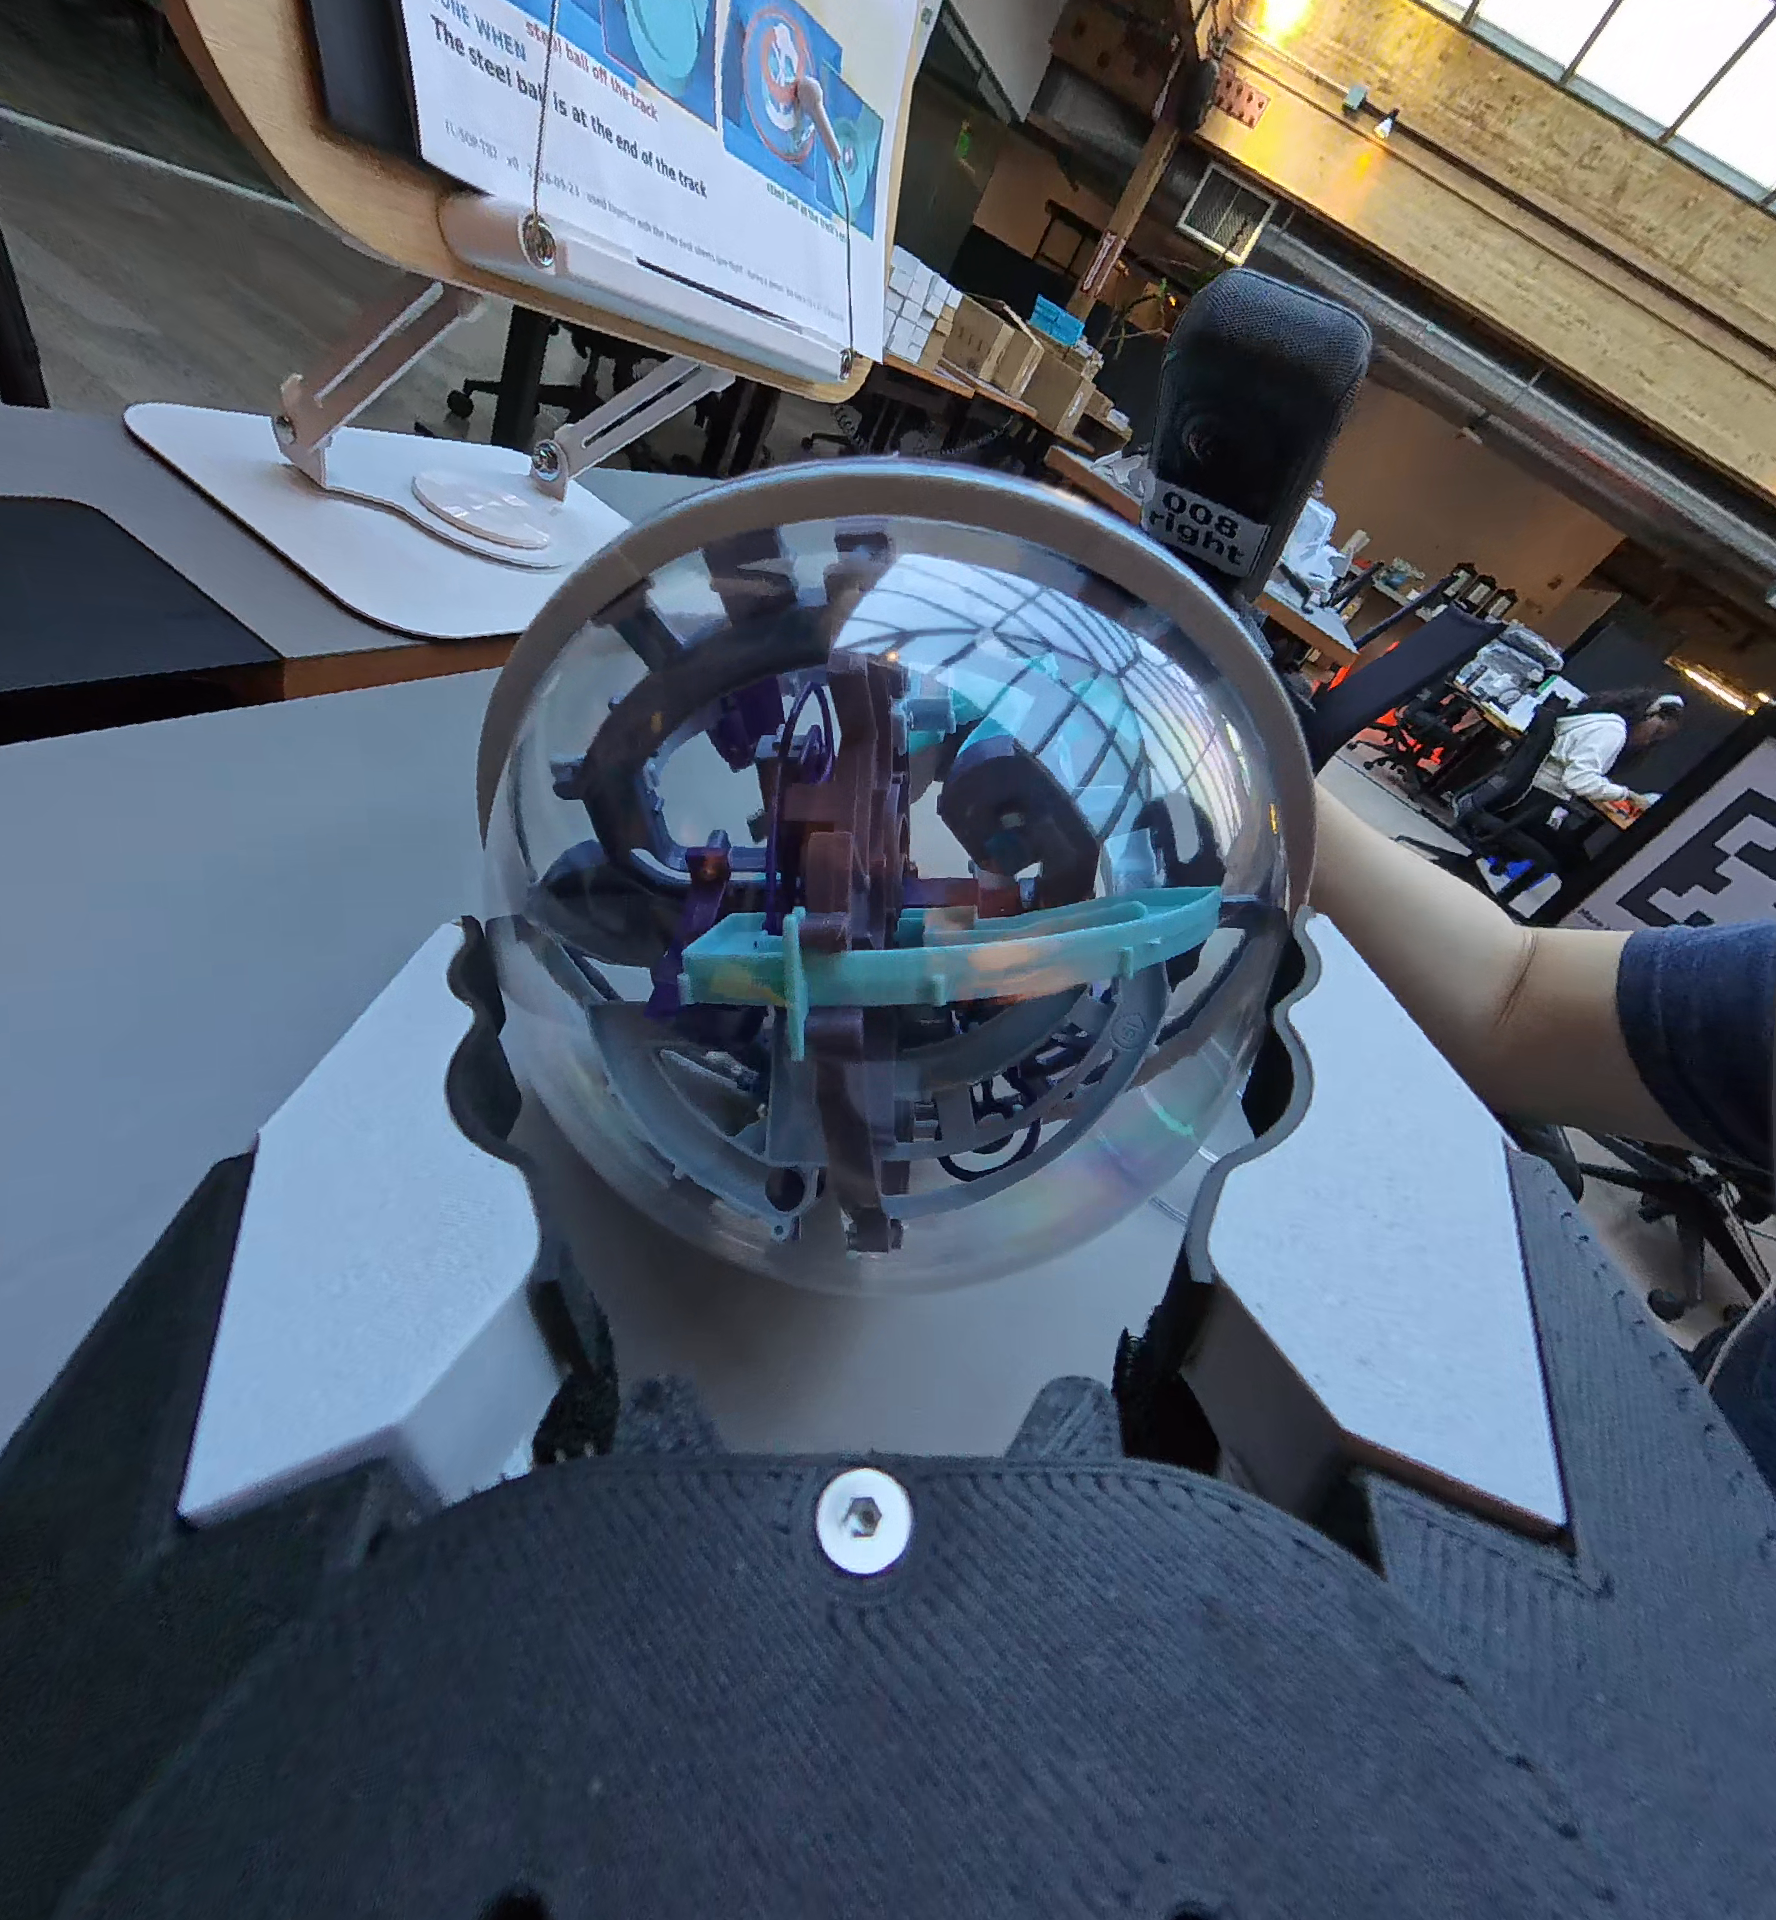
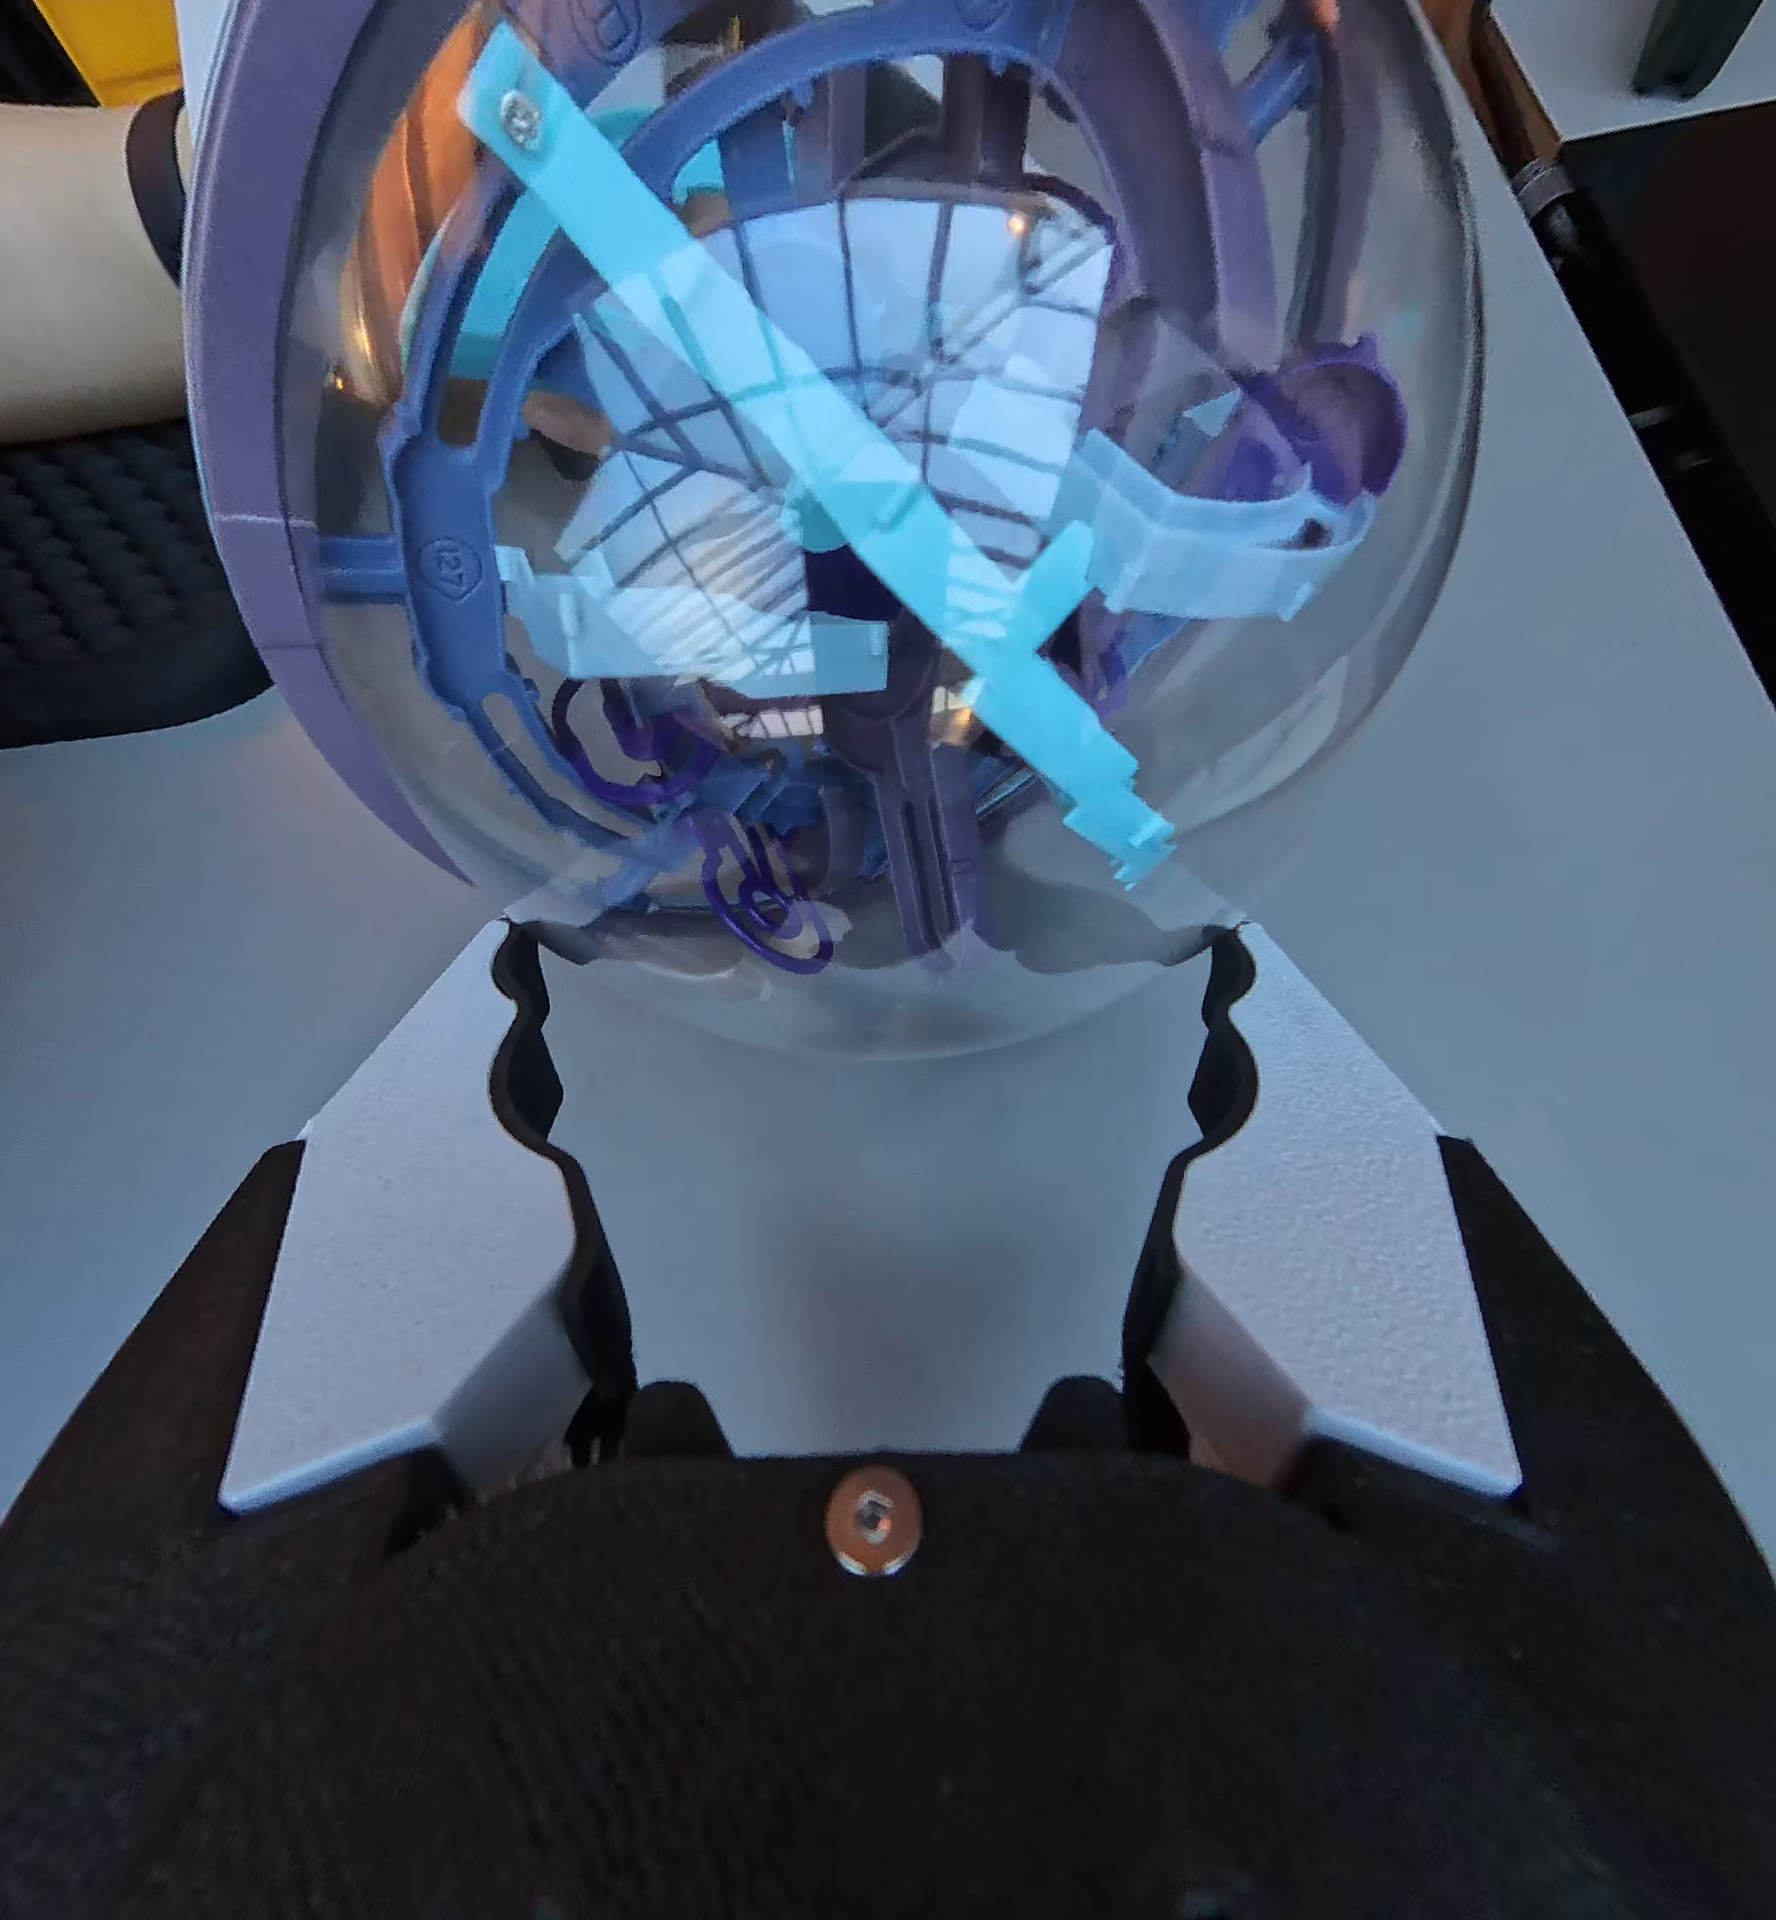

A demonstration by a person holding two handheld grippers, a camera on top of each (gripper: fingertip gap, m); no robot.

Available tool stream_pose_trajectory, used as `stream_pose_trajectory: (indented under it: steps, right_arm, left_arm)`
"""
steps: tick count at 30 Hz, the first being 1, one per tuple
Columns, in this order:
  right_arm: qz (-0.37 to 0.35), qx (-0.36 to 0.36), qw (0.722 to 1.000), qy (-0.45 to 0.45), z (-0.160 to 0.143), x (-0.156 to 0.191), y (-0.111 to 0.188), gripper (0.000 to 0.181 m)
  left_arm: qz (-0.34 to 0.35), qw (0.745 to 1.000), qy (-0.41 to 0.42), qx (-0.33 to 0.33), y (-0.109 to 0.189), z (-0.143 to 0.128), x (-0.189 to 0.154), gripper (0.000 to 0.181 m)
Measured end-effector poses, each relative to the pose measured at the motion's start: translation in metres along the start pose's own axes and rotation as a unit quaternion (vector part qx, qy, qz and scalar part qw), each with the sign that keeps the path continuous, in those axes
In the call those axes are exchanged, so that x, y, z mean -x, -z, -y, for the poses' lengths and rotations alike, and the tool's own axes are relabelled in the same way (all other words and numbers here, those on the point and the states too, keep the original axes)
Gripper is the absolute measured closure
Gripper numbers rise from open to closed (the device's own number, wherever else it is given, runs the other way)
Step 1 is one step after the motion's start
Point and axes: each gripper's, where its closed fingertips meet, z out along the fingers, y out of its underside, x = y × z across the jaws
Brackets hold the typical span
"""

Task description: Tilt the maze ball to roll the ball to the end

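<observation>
- Left wrist view: we hold one maze ball [image 1: 884,883] above the grey worktop [image 1: 136,883]. The left gripper [image 1: 879,997] has its jaws spread wide, pressing the sphere's flanks. The right gripper's camera [image 1: 1248,436] shows behind.
- Right wrist view: the right gripper [image 2: 868,935] has wide jaws whose tips touch the sphere's underside. One turquoise track [image 2: 811,457] crosses diagonally; we cannot find the steel ball.
- We judge tilting is underway; next, slow coordinated rotation.
</observation>
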Motion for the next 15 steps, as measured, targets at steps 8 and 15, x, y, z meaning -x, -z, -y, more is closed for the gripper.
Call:
stream_pose_trajectory:
  steps: [8, 15]
  right_arm:
    - [0.021, -0.028, 0.999, -0.029, 0.004, -0.002, 0.0, 0.055]
    - [-0.087, -0.07, 0.985, 0.13, 0.034, -0.007, 0.026, 0.039]
  left_arm:
    - [-0.001, 1.0, 0.027, -0.013, 0.0, 0.002, 0.005, 0.038]
    - [0.013, 1.0, 0.006, -0.005, -0.006, 0.002, 0.0, 0.038]
